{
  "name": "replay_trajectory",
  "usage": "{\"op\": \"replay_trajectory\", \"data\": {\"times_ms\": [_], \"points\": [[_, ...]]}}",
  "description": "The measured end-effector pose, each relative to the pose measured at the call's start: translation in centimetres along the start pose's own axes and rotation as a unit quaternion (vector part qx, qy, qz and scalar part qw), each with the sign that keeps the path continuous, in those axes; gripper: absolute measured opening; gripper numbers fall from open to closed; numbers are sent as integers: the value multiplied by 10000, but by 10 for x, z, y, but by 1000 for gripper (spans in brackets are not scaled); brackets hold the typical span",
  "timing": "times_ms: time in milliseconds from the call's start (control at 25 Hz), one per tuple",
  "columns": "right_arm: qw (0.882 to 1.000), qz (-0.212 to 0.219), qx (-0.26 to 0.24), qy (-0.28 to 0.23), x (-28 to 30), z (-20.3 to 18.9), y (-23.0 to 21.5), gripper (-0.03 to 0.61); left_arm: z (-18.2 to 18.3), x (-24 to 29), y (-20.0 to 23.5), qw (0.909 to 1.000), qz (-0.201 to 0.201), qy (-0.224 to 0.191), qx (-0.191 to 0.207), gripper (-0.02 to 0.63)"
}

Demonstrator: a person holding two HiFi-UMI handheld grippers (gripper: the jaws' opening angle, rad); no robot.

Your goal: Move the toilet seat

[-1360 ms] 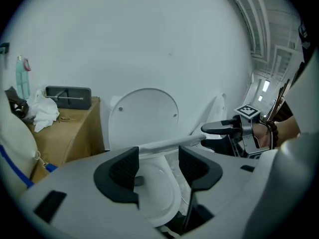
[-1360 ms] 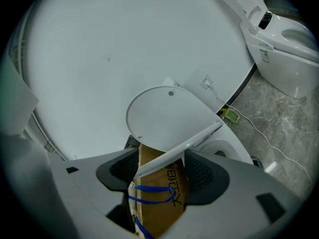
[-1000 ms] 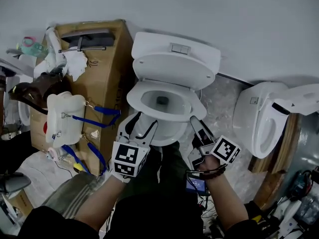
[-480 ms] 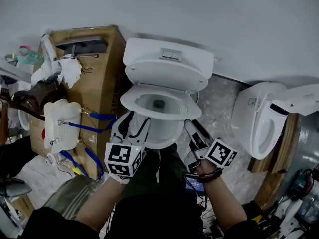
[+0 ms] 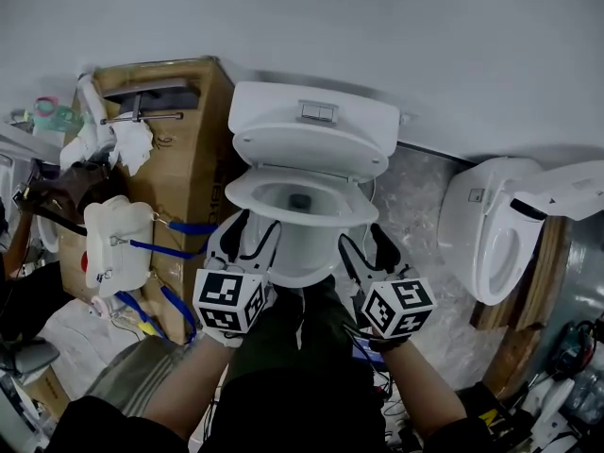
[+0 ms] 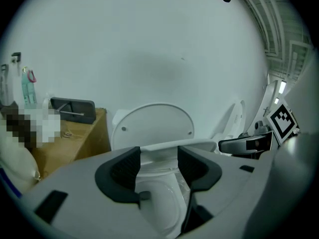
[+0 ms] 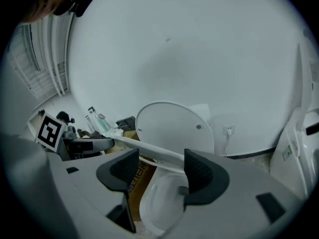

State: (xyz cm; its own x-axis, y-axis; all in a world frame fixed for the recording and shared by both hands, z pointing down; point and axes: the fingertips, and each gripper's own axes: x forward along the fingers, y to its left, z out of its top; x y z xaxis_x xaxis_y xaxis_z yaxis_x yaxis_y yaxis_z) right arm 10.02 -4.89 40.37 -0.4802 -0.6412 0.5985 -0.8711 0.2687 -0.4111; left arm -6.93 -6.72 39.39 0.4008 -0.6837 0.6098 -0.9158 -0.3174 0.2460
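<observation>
1. At far left, a cardboard box (image 5: 184, 154) stands against the wall, with a white plastic container (image 5: 118, 234) hung with blue straps (image 5: 179, 226) at its near side.
2. The left gripper (image 5: 253, 230), its marker cube (image 5: 226, 300) turned up toward the head camera, reaches in at the near left of the toilet. In its own view the left gripper (image 6: 158, 164) has its jaws spread and nothing pinched. The front edge of the toilet seat (image 6: 199, 145) runs level across the gap, at or just beyond the tips. Whether they touch it cannot be told.
3. At centre, the toilet seat (image 5: 243, 194) is a white ring over the bowl (image 5: 304, 253). Both gripper views show it lifted clear of the bowl's rim, partway up. Behind it the lid (image 5: 311, 149) stands raised against the tank (image 5: 311, 109) at the far wall.
4. The right gripper (image 5: 366, 245) comes in at the near right of the bowl, with its marker cube (image 5: 398, 307) nearest the person. In its own view the right gripper (image 7: 160, 171) also has its jaws apart and holds nothing. The toilet seat (image 7: 149, 151) slants across the space between them, above the bowl (image 7: 159, 198) and in front of the lid (image 7: 174, 126).
5. At far right, a second toilet (image 5: 481, 225) with its lid open stands on the mottled floor (image 5: 415, 196), well apart from the first.
</observation>
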Motion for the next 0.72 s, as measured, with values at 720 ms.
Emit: {"op": "replay_trajectory", "data": {"times_ms": [720], "points": [[9938,-86,-1107,36,30,36,-14,311,29,22,6,9997,182,-77,-139,245]]}}
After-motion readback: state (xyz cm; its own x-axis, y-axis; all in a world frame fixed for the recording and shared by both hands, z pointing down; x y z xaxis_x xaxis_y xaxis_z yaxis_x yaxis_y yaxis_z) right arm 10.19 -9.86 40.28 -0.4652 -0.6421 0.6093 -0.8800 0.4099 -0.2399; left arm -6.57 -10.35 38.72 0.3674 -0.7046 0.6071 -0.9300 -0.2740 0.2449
